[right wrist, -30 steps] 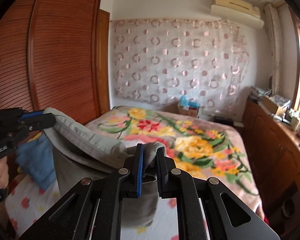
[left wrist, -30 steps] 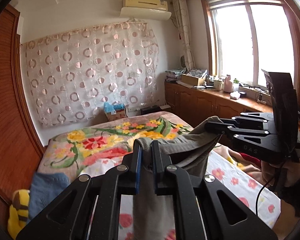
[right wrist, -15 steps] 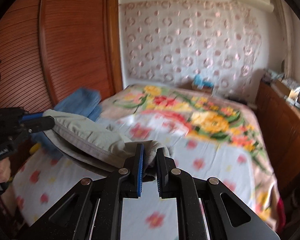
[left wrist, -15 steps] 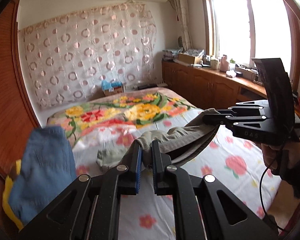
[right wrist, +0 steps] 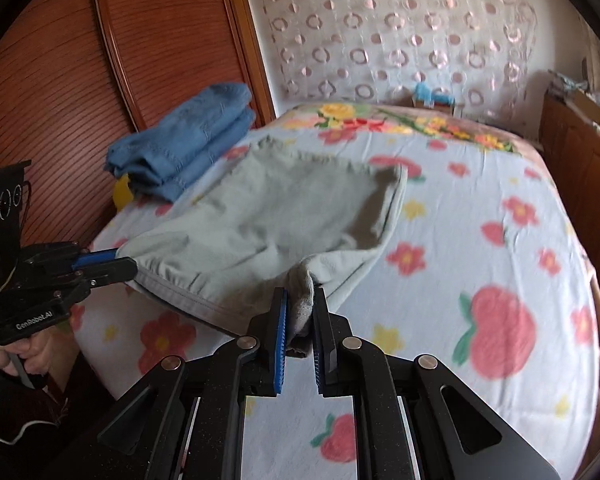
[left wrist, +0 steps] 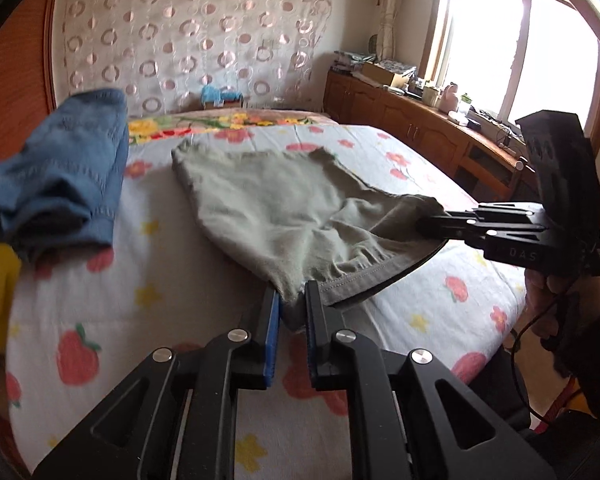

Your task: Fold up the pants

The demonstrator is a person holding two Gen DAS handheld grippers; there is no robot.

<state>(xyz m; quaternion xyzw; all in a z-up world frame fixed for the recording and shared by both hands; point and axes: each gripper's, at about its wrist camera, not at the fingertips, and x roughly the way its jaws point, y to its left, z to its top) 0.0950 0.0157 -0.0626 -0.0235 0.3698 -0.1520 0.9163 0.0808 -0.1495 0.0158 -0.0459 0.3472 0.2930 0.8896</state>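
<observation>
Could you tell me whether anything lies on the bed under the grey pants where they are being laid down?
Nothing visible does. The grey pants spread over bare floral bedsheet; the folded blue jeans lie apart at the bed's edge by the wardrobe.

Bed (right wrist: 500,208) with floral sheet. Behind its head: wall curtain (left wrist: 188,40) with ring pattern. Left of bed: louvred wooden wardrobe (right wrist: 80,92). Right of bed: wooden cabinets (left wrist: 412,120) under bright window (left wrist: 512,52).
</observation>
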